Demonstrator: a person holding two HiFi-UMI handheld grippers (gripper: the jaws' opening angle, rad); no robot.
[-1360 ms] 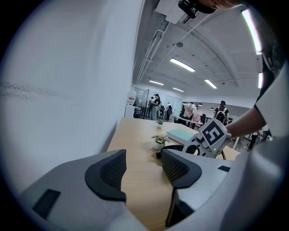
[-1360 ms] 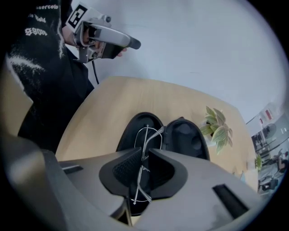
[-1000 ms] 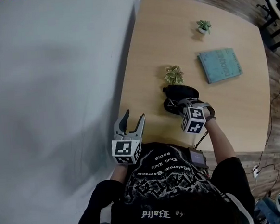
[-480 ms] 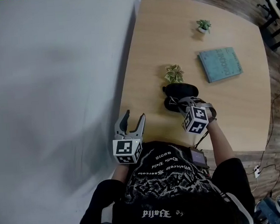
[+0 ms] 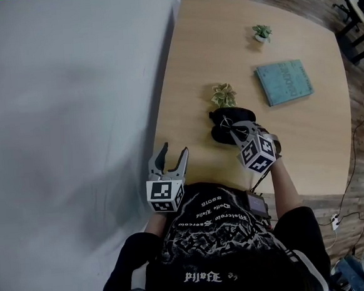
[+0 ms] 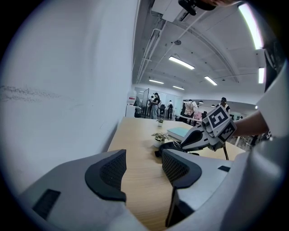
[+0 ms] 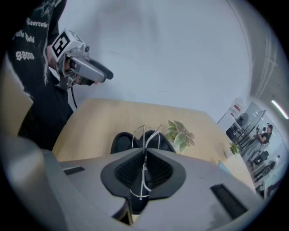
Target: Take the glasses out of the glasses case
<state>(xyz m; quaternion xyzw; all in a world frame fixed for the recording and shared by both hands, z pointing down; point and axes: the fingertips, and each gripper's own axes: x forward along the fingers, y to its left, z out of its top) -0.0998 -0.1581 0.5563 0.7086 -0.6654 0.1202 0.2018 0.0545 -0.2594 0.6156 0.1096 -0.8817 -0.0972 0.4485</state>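
The black glasses case (image 5: 226, 132) lies open on the wooden table (image 5: 195, 71), just in front of a small potted plant. My right gripper (image 5: 236, 131) hangs over it, shut on thin wire-framed glasses (image 7: 144, 135). In the right gripper view the frame stands edge-on between the pads, above the case (image 7: 123, 140). My left gripper (image 5: 173, 152) stays at the table's near left edge, open with nothing between its fingers (image 6: 108, 173). The left gripper view shows the case (image 6: 166, 146) and the right gripper (image 6: 185, 142) ahead.
A leafy potted plant (image 5: 224, 96) stands right behind the case. A teal book (image 5: 284, 83) lies to the right, and a smaller plant (image 5: 261, 33) sits farther back. A grey wall runs along the table's left side. People stand far off in the room.
The right gripper has risen and rolled with the glasses, lifting them up off the case. The left gripper has not moved.
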